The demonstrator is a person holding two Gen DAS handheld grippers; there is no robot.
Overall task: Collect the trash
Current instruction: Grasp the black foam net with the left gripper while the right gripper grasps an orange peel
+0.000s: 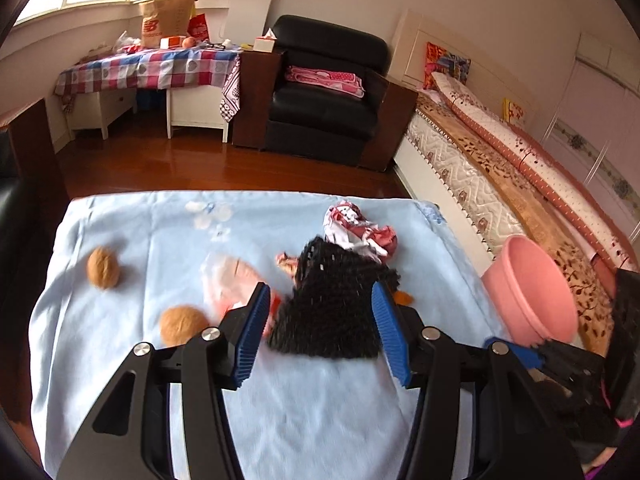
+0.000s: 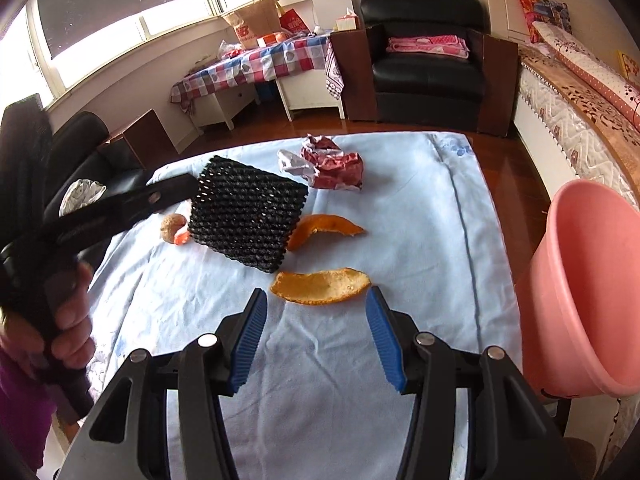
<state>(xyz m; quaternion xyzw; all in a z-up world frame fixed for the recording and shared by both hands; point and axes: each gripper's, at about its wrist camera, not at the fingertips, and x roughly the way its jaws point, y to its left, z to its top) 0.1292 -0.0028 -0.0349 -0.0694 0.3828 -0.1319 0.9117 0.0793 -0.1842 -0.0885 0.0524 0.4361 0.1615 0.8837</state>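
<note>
A black foam fruit net [image 1: 332, 304] is between the wide-spread pads of my left gripper [image 1: 320, 300]; in the right wrist view the net [image 2: 248, 216] hangs lifted above the blue cloth at the left gripper's tip. My right gripper [image 2: 316, 304] is open and empty just short of an orange peel [image 2: 320, 286]. A second peel [image 2: 324, 230], a crumpled red-white wrapper [image 2: 328, 166], two walnuts [image 1: 103, 268] [image 1: 182, 324] and a clear pinkish plastic bag [image 1: 228, 276] lie on the cloth. The pink bin [image 2: 580, 288] stands at the right.
The light-blue cloth [image 1: 280, 400] covers the table. Beyond are a wooden floor, a black armchair [image 1: 324, 92], a checkered table [image 1: 148, 68] and a bed [image 1: 500, 160] at right.
</note>
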